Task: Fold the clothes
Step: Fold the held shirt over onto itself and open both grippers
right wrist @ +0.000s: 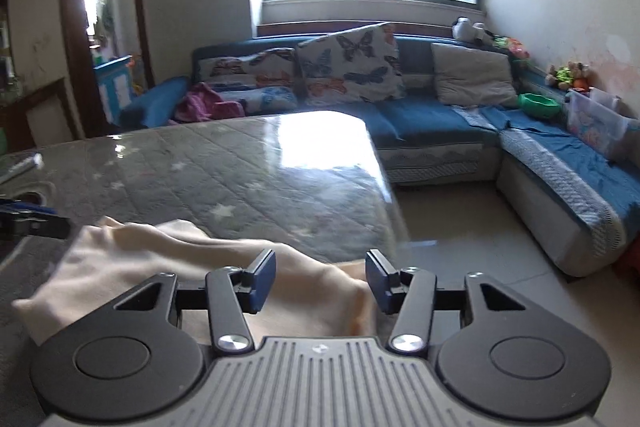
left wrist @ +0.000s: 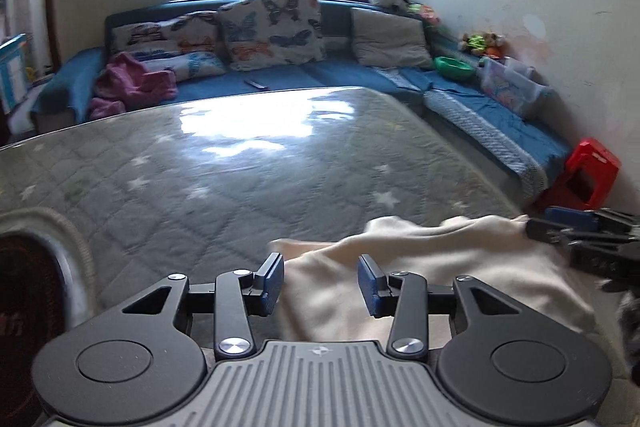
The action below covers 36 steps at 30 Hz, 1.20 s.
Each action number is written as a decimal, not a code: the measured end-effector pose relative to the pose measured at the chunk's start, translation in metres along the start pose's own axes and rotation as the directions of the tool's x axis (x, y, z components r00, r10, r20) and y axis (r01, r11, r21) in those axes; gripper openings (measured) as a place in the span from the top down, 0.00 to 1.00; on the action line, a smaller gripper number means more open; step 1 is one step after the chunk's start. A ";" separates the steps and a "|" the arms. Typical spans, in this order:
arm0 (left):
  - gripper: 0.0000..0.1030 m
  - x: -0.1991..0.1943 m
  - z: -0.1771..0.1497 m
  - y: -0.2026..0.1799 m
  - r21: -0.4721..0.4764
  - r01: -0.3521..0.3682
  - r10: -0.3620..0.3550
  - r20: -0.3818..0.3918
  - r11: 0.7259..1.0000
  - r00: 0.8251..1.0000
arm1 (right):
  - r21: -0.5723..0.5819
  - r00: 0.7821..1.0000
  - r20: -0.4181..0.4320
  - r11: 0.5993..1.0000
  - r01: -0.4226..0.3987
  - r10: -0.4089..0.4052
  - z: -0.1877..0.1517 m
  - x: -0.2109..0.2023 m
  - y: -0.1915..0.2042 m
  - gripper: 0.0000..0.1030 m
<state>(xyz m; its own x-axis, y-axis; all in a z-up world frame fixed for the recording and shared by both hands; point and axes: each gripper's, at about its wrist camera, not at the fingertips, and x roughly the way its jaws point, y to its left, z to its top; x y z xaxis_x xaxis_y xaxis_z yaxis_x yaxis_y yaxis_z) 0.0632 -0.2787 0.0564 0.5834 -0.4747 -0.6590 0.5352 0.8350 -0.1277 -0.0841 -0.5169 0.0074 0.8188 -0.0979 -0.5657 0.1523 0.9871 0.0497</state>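
A cream cloth (left wrist: 440, 267) lies rumpled on the near part of the grey star-quilted table (left wrist: 240, 163). My left gripper (left wrist: 321, 285) is open, its blue pads standing over the cloth's left edge. My right gripper shows at the right edge of the left wrist view (left wrist: 576, 231), over the cloth's far right corner. In the right wrist view the same cloth (right wrist: 160, 259) lies on the table (right wrist: 240, 171), and my right gripper (right wrist: 320, 281) is open above the cloth's right end near the table edge. The left gripper (right wrist: 32, 223) shows at the far left.
A blue corner sofa (right wrist: 440, 115) with butterfly cushions (right wrist: 352, 67) stands behind the table under a bright window. A pink garment (left wrist: 132, 83) lies on the sofa. A red stool (left wrist: 588, 171) stands on the right. A dark round object (left wrist: 28, 287) sits at the table's left.
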 end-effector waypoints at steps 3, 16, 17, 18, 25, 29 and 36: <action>0.68 0.011 0.005 -0.012 0.013 0.056 -0.056 -0.015 0.998 0.998 | -0.003 1.000 -0.008 1.000 -0.026 0.026 0.002 0.009 0.008 0.47; 0.73 0.065 0.011 -0.031 0.022 0.132 -0.130 -0.082 0.991 0.988 | -0.024 0.998 -0.069 1.000 -0.009 0.008 -0.005 0.048 0.021 0.42; 0.73 0.068 0.011 -0.031 0.022 0.131 -0.129 -0.090 0.991 0.988 | -0.026 0.997 -0.072 1.000 -0.004 0.002 -0.005 0.050 0.022 0.40; 0.73 0.068 0.009 -0.031 0.026 0.132 -0.129 -0.087 0.991 0.988 | -0.029 0.997 -0.075 1.000 0.001 -0.003 -0.005 0.052 0.023 0.37; 0.72 0.070 0.008 -0.035 0.053 0.125 -0.120 -0.079 0.991 0.990 | 0.004 0.996 -0.085 0.999 0.032 -0.032 -0.006 0.063 0.020 0.15; 0.63 0.069 0.008 -0.036 0.057 0.130 -0.126 -0.079 0.990 0.989 | -0.006 0.995 -0.094 0.999 0.032 -0.032 -0.005 0.064 0.023 0.02; 0.52 0.062 0.008 -0.041 0.080 0.117 -0.112 -0.062 0.990 0.992 | -0.027 0.994 -0.104 0.999 0.031 -0.034 -0.003 0.063 0.029 0.00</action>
<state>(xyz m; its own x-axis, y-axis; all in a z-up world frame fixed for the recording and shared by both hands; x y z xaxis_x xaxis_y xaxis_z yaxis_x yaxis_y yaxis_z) 0.0827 -0.3444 0.0264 0.4808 -0.5468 -0.6855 0.6465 0.7492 -0.1442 -0.0303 -0.4945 -0.0293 0.7512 -0.1175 -0.6496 0.1628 0.9866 0.0098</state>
